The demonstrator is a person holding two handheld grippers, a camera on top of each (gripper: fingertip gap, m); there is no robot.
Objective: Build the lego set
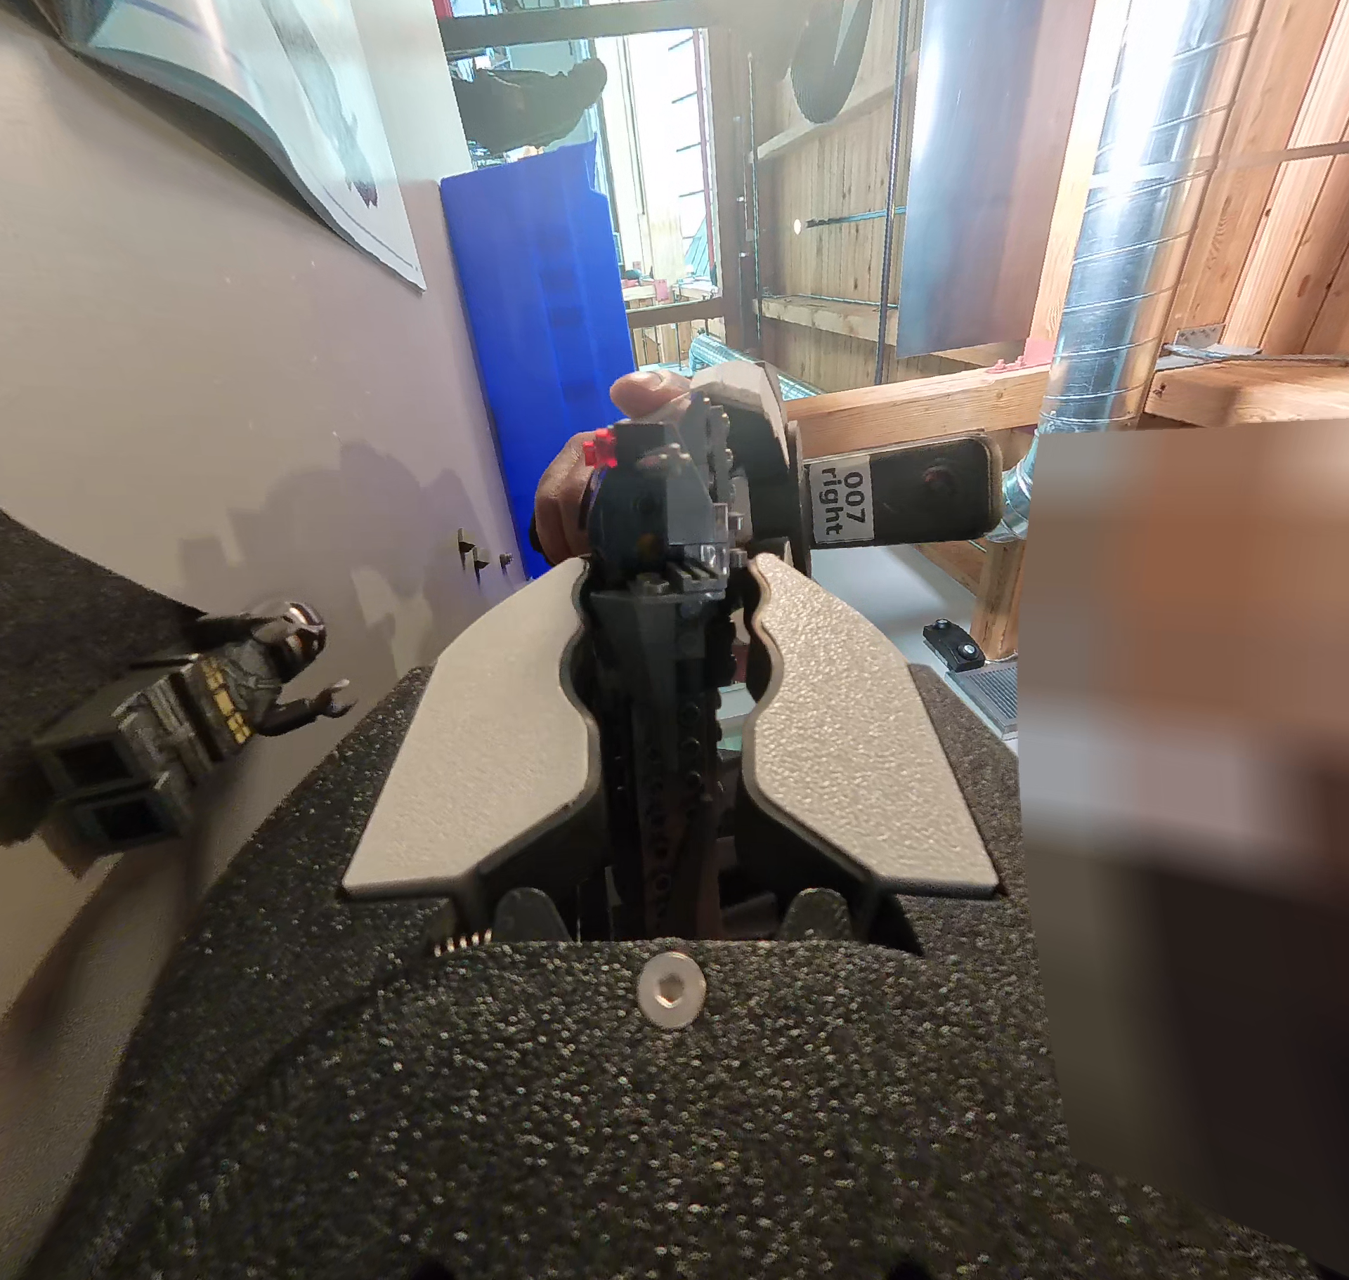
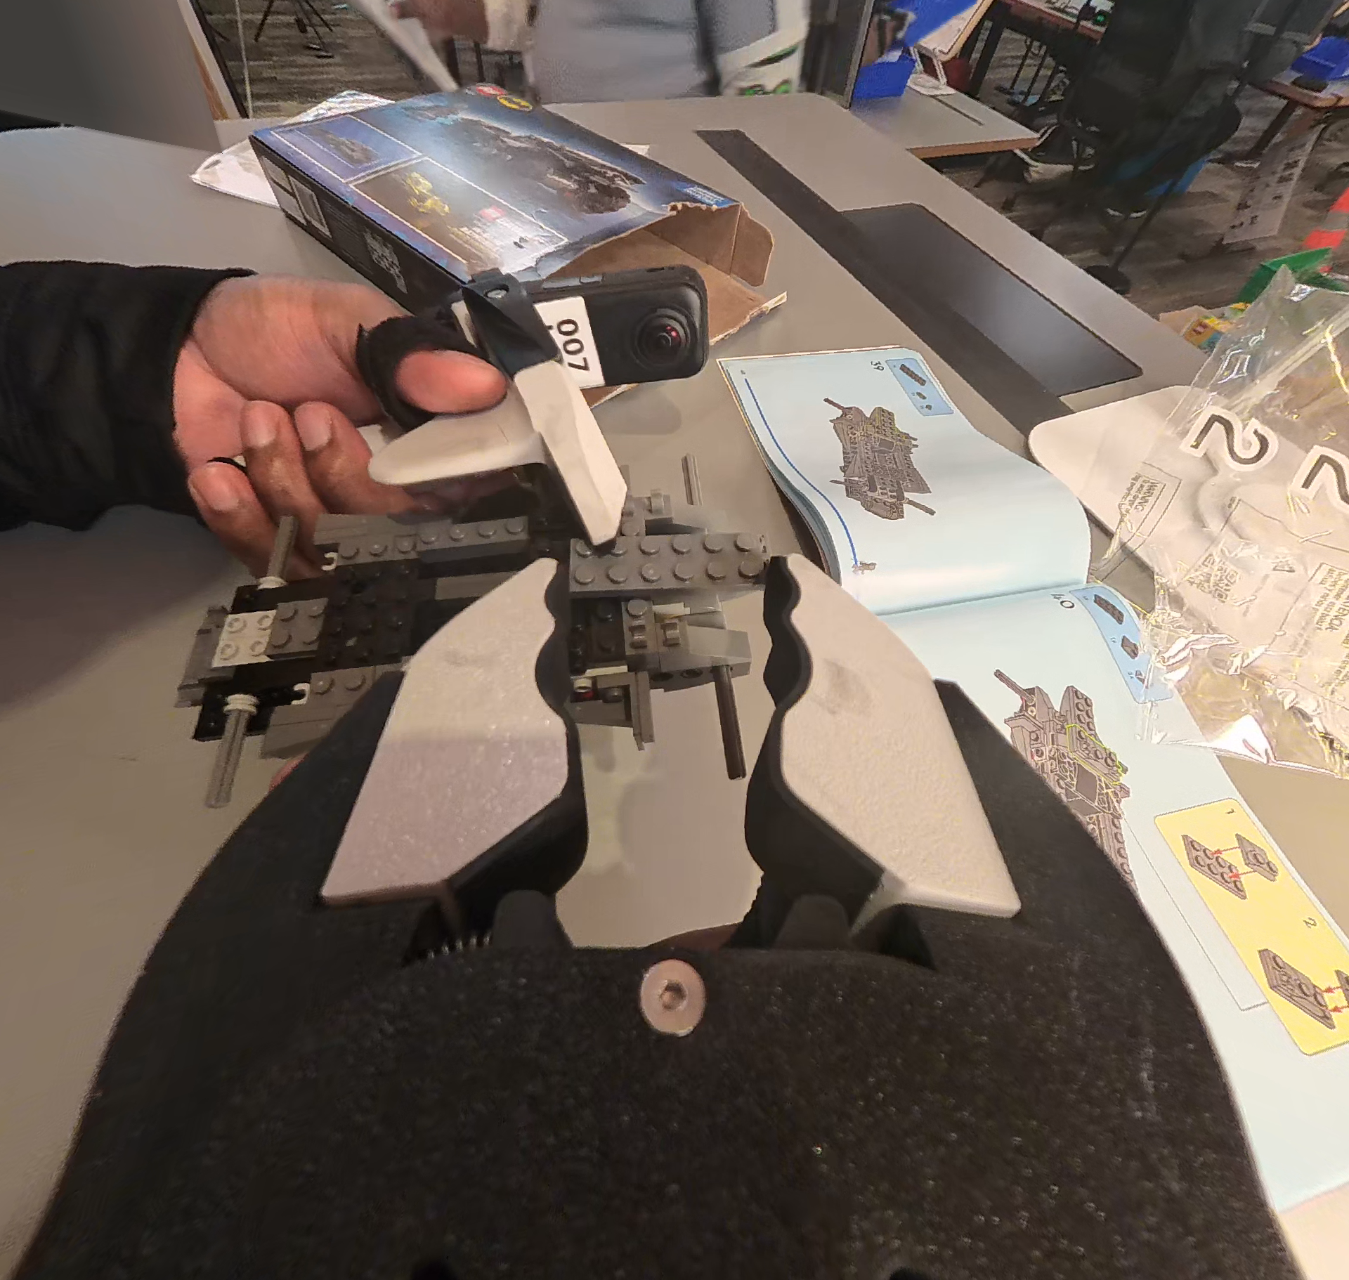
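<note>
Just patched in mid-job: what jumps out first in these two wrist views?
A half-built grey and black brick model fills the middle of both views. The left gripper clamps its upper edge, while the right gripper straddles its grey studded end with the right-hand pad apart from it. Behind lie a torn blue box and an open instruction booklet; a dark minifigure sits at the left wrist view's left edge.

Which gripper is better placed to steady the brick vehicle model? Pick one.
Left. The left gripper already clamps the brick model lengthwise; the right gripper only straddles its grey plate, jaws open.
</note>
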